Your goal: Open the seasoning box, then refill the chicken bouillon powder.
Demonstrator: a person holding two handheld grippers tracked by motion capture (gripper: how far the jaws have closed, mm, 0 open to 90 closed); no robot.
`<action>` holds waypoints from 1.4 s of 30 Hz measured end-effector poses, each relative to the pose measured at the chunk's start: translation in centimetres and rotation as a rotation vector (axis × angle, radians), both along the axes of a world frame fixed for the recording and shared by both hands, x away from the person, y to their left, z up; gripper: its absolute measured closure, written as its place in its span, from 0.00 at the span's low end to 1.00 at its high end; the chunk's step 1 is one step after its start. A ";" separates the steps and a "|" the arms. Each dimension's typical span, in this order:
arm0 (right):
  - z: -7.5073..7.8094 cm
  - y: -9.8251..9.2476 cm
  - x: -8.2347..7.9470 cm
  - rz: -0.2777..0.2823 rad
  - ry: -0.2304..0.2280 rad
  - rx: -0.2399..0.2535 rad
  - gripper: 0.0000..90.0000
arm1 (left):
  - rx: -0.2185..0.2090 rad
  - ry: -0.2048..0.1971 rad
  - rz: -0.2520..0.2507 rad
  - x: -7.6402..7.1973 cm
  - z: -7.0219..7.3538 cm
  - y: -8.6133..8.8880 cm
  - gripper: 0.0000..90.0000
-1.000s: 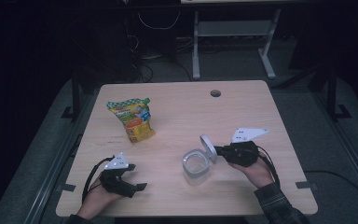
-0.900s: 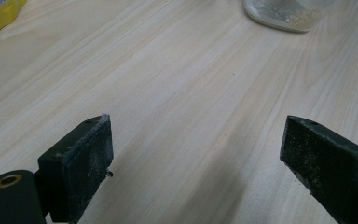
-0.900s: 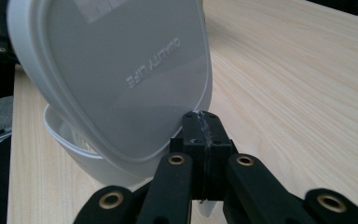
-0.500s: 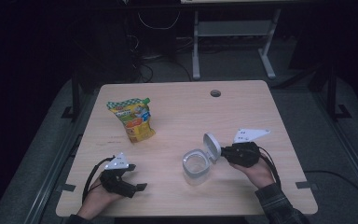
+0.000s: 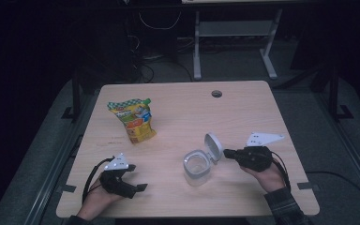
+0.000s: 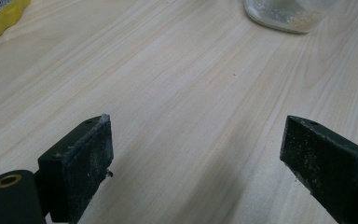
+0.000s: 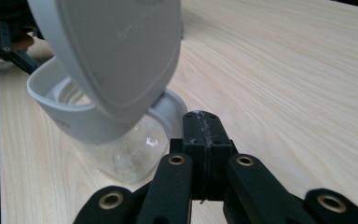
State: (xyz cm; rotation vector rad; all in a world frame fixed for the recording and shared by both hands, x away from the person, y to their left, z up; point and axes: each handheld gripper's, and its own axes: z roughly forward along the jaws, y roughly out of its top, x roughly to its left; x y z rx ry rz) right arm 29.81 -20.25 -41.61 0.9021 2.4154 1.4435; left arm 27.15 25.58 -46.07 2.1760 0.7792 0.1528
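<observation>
- Jar (image 5: 197, 168): clear, lower centre of the high view, white flip lid (image 5: 213, 146) tilted open.
- Right gripper (image 5: 226, 153): jaws pressed together, tips just beside the lid.
- Left gripper (image 5: 143, 187): lower left, jaws spread, empty.
- Snack pouch (image 5: 133, 119): upper left on table (image 5: 243, 112).

We see a snack pouch (image 5: 132, 120), yellow and green, standing upright on the far left of the wooden table (image 5: 243, 112), with a round cable hole (image 5: 216, 93) near its far edge.
</observation>
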 end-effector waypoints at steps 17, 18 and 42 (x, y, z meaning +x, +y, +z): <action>-0.6 -0.2 -3.9 0.040 0.033 0.038 1.00 | -0.010 -0.010 0.022 0.0 0.3 0.3 0.10; -0.6 0.0 -4.1 0.057 0.031 0.040 1.00 | -0.010 -0.011 0.023 0.0 0.3 0.3 0.10; 0.9 4.0 -4.3 0.179 -0.003 0.104 1.00 | -0.044 -0.064 0.086 1.6 2.7 2.0 0.11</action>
